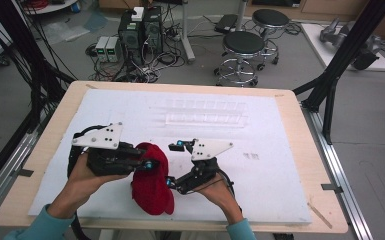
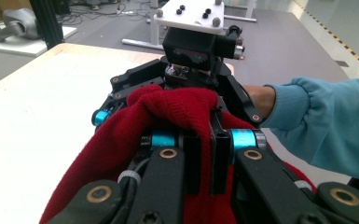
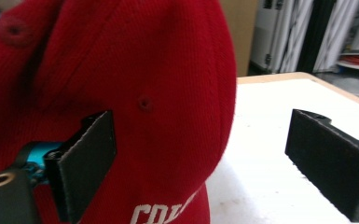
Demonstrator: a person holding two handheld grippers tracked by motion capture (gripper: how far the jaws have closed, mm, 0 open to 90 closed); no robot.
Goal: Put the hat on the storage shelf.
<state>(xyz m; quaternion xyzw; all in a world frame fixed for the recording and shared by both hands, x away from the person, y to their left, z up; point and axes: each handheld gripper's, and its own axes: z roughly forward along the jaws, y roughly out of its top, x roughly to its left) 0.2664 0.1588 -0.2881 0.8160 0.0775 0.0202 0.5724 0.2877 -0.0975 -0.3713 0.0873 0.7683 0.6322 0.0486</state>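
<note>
A red knitted cap with white lettering lies on the white board near the front edge. My left gripper is shut on a fold of the cap's fabric; in the left gripper view the red cloth bunches up between its closed jaws. My right gripper stands open just right of the cap, one jaw at each side of its edge. In the right gripper view the cap sits close in front, against the left pad, and the gripper has its right pad over bare board.
A clear plastic rack lies across the far middle of the board. The wooden table rims the board. On the floor beyond stand stools and computer towers. A black frame post rises at the right.
</note>
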